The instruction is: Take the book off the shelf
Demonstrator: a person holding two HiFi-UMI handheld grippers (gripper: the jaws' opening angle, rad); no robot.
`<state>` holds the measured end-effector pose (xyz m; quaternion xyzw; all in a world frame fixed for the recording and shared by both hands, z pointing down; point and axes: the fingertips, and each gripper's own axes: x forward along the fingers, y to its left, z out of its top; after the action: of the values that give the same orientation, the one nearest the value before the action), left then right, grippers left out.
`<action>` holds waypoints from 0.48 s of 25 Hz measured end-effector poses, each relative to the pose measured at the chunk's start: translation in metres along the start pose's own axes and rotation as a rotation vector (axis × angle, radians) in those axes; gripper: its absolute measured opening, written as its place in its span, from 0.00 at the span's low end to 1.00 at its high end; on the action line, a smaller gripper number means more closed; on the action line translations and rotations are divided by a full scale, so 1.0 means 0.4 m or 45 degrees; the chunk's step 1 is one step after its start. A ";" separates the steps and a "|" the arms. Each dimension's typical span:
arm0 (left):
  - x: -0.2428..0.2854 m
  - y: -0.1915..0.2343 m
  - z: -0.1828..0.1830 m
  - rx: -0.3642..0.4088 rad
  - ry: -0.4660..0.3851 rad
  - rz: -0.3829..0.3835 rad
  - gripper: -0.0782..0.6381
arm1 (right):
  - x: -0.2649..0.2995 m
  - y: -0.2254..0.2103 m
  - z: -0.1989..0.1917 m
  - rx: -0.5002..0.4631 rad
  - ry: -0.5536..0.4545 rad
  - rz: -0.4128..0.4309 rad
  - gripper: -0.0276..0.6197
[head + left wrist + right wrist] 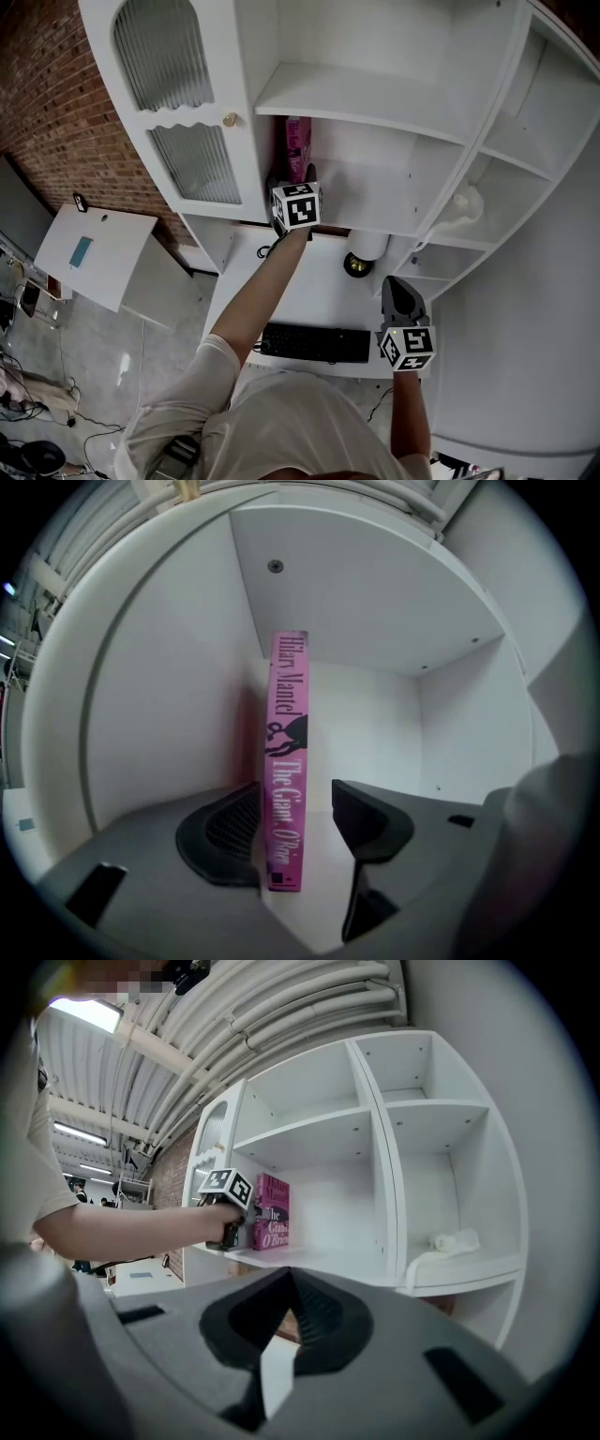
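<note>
Here the white shelf unit (441, 112) stands over a desk (309, 291) with a black keyboard (314, 342) near its front edge. A cupboard door with ribbed glass (164, 56) and a brass knob (229, 119) flanks the unit on the left, and a rolled white cloth (455, 1239) lies in a side compartment on the right. The book (289, 761) stands at the left end of the middle shelf, close to the side wall, with the next board just above its top. It is slim and pink, with pale lettering and a small dark figure on the spine. It stands upright, long axis vertical, spine facing out toward the shelf's front edge. The left gripper (296, 819) reaches in with its jaws spread on either side of the spine; a clear gap shows at the right pad. The right gripper (286, 1316) hangs over the desk's right edge, jaws closed on nothing.
</note>
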<state>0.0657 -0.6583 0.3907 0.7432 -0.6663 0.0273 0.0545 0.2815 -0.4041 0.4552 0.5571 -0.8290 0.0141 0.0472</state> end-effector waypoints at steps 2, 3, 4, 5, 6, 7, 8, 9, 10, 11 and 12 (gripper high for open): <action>0.021 0.007 0.001 0.026 0.003 0.021 0.42 | -0.001 -0.004 -0.004 0.001 0.005 -0.003 0.05; 0.032 0.009 0.000 0.042 0.007 0.027 0.42 | -0.002 -0.006 -0.008 0.002 0.010 -0.006 0.05; 0.042 0.009 -0.002 0.053 0.011 0.031 0.42 | -0.004 -0.008 -0.011 0.004 0.014 -0.010 0.05; 0.051 0.010 -0.004 0.056 0.015 0.034 0.42 | -0.004 -0.011 -0.015 0.006 0.016 -0.015 0.05; 0.061 0.010 -0.005 0.053 0.018 0.035 0.42 | -0.004 -0.015 -0.016 0.008 0.018 -0.019 0.05; 0.070 0.010 -0.004 0.049 0.018 0.034 0.42 | -0.003 -0.019 -0.017 0.009 0.018 -0.024 0.05; 0.078 0.008 -0.004 0.044 0.019 0.031 0.42 | -0.002 -0.021 -0.017 0.009 0.018 -0.027 0.05; 0.085 0.006 -0.006 0.039 0.020 0.025 0.42 | -0.003 -0.023 -0.018 0.008 0.020 -0.031 0.05; 0.091 0.004 -0.009 0.035 0.024 0.021 0.42 | -0.004 -0.023 -0.019 0.009 0.023 -0.036 0.05; 0.096 0.004 -0.013 0.034 0.030 0.019 0.42 | -0.006 -0.023 -0.020 0.012 0.026 -0.040 0.05; 0.102 0.004 -0.015 0.035 0.034 0.019 0.42 | -0.007 -0.023 -0.021 0.016 0.029 -0.045 0.05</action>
<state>0.0690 -0.6982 0.4016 0.7385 -0.6705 0.0468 0.0531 0.2916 -0.4042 0.4631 0.5718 -0.8183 0.0246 0.0532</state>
